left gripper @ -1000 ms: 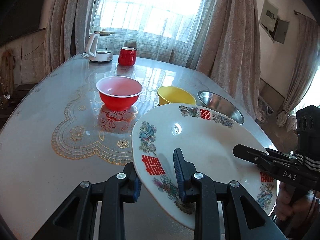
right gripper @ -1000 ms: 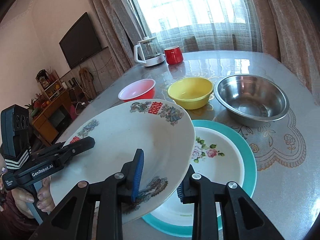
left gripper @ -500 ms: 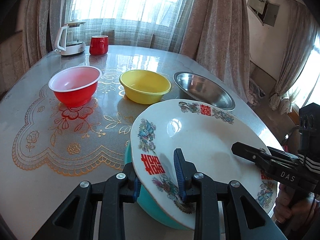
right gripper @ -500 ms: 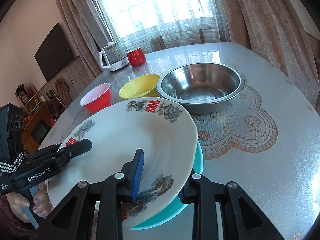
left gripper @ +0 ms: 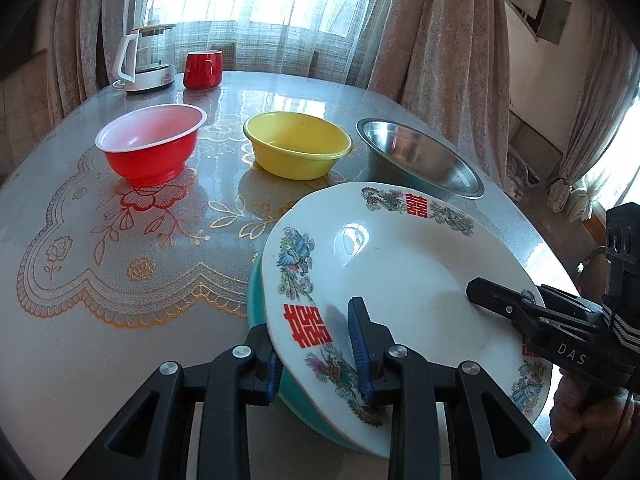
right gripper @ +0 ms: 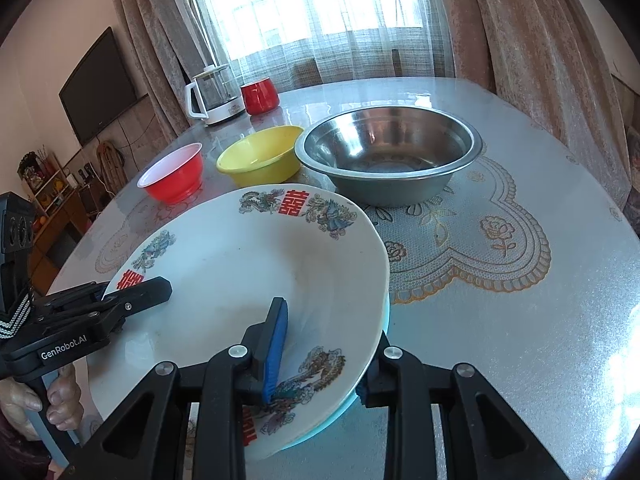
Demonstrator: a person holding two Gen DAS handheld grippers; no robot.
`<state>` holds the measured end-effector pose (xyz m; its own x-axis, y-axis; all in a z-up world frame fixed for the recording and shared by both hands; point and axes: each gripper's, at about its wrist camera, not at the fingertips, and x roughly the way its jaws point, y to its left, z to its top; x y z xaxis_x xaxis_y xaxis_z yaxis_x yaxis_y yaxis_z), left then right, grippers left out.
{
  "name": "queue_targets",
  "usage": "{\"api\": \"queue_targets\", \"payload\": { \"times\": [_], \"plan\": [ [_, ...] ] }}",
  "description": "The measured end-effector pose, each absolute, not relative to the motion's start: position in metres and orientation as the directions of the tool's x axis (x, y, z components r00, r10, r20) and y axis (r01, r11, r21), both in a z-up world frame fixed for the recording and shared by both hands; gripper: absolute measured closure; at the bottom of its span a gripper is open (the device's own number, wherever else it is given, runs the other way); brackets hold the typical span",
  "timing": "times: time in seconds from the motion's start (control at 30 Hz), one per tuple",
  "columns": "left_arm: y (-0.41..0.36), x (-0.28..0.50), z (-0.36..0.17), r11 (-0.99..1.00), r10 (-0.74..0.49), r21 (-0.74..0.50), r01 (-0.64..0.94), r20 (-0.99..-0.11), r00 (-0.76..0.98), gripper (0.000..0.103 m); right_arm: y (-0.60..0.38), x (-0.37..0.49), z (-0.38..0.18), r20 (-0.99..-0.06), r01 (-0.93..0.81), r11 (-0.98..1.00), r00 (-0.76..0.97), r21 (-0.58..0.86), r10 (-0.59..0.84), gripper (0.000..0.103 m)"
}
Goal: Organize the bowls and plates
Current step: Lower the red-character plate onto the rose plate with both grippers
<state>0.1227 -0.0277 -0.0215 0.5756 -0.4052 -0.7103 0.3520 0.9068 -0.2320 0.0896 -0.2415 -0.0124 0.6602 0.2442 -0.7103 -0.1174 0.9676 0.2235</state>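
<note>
left wrist view: the white plate [left gripper: 400,264], pinched at opposite rims by the left gripper [left gripper: 318,354] and right gripper [right gripper: 318,354], has dropped from mid-air onto the teal plate [left gripper: 256,300] at lower centre; stacking looks nearly finished, release next.

Home living room: television [right gripper: 98,90], curtains [right gripper: 532,24].

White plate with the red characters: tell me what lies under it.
Under the white plate a teal plate shows only as a rim. The white plate covers the rest of it, so its pattern cannot be seen.
</note>
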Motion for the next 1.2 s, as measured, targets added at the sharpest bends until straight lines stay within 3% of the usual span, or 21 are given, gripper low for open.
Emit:
{"api": "queue_targets", "payload": {
  "times": [0.47,0.57,1.2],
  "plan": [
    [-0.028,0.109,-0.016,0.936,-0.334,-0.166,0.310,-0.696,0.636,0.070,-0.264,0.074,-0.003,-0.685,-0.078,0.957,0.682,0.280,0.256,0.073],
    [-0.029,0.108,-0.015,0.941,-0.317,-0.149,0.303,-0.699,0.641,0.070,-0.265,0.069,-0.003,-0.671,-0.081,0.952,0.691,0.296,0.268,0.078],
    [-0.036,0.102,-0.013,0.957,-0.259,-0.090,0.277,-0.697,0.669,0.069,-0.256,0.070,-0.006,-0.675,-0.056,0.969,0.707,0.242,0.210,0.077]
  ]
}}
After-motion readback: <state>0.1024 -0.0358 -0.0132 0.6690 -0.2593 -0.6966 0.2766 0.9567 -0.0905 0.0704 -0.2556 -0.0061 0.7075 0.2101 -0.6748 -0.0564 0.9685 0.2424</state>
